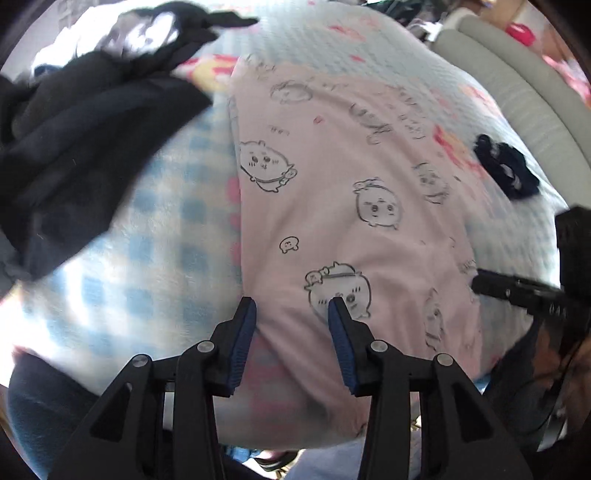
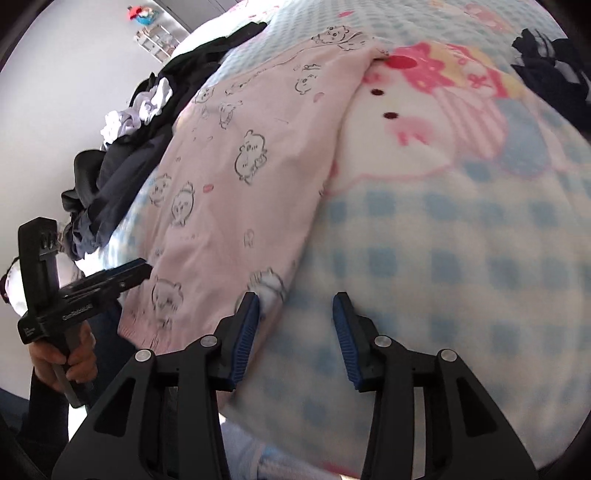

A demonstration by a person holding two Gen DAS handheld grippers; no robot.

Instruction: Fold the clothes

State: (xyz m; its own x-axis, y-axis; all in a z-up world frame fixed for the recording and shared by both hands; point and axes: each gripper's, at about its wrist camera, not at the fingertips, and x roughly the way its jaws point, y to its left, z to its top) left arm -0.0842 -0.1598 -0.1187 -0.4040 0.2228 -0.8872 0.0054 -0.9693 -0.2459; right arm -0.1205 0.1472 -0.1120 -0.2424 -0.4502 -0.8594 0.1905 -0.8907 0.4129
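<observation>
While the pink cartoon-print garment (image 1: 343, 206) lies flat on the checked blanket (image 1: 155, 236), the left gripper (image 1: 292, 305) hovers open over its near end, and the right gripper (image 2: 295, 301) gapes empty, its left finger at the garment's edge.

Dark clothes pile (image 1: 74, 155) cut by left edge; blanket (image 2: 443, 258) blurred; shelf items (image 2: 146, 14) too small to tell.
</observation>
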